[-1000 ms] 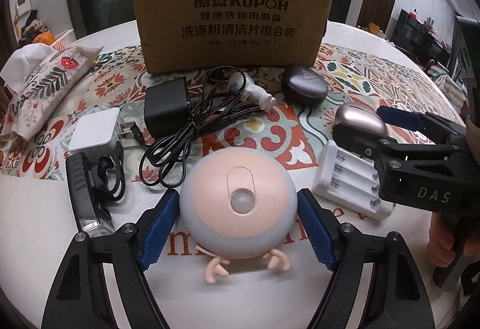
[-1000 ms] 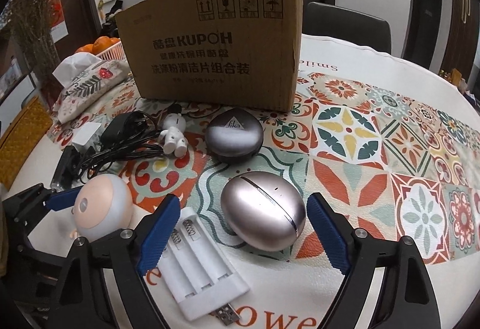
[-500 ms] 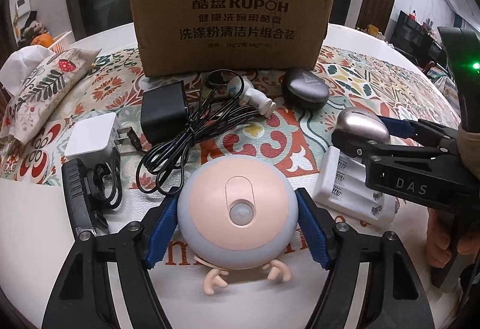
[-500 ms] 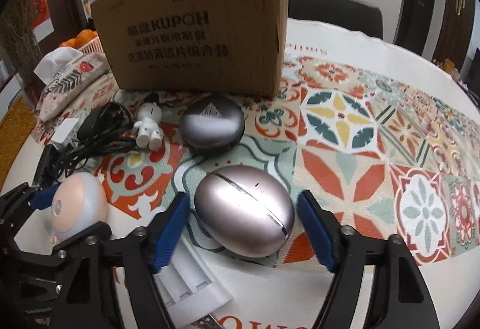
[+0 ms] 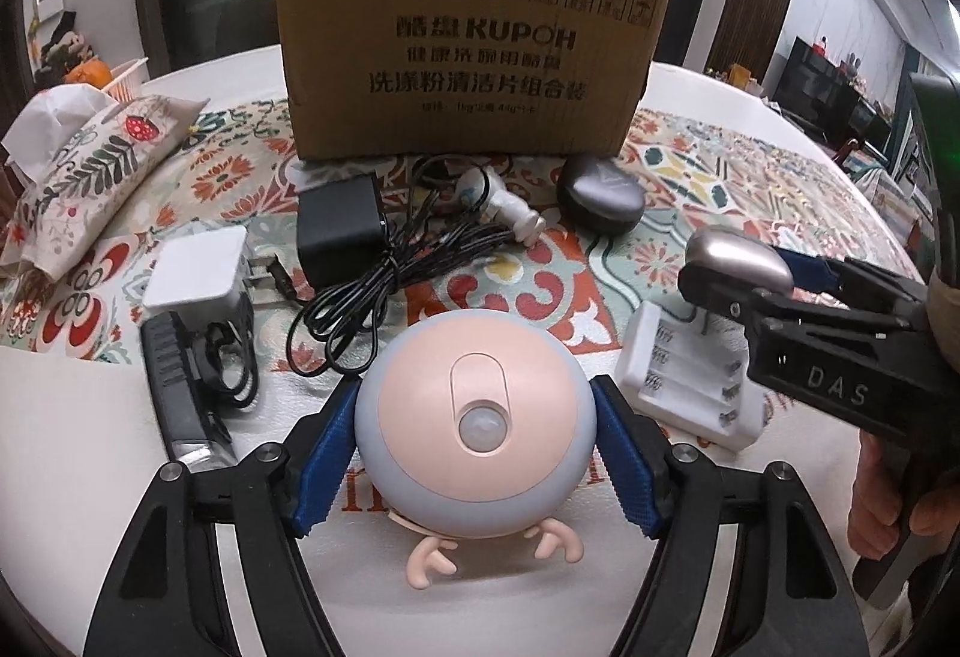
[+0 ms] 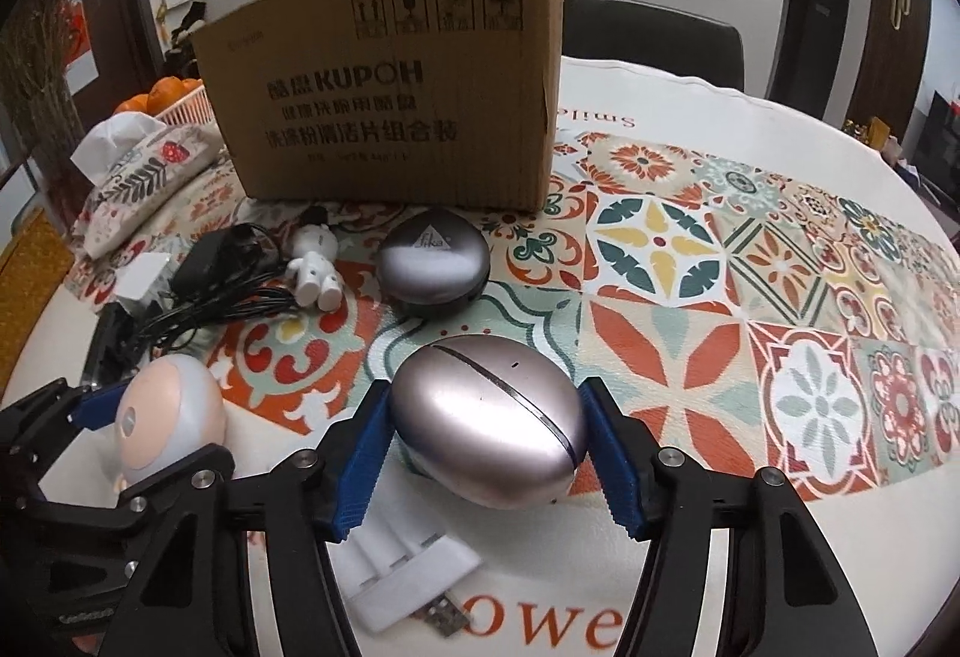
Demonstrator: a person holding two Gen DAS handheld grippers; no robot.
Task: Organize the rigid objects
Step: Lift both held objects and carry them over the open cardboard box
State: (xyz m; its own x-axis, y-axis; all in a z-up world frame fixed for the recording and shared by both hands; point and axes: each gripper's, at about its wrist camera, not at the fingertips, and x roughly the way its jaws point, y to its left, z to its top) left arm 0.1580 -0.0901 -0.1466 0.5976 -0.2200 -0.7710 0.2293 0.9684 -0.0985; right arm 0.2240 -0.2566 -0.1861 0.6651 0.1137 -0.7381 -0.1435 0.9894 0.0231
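left gripper (image 5: 474, 468) clamps the round toy (image 5: 474, 426). right gripper (image 6: 486, 462), jaws just closing, grips the egg case (image 6: 489, 426). the box (image 5: 474, 63) stands straight ahead of both.

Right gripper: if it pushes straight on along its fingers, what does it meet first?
The silver egg-shaped case, already between the right gripper fingers, with the blue pads at its sides. Past it, probably the dark round case, then the cardboard box; depth is unclear.
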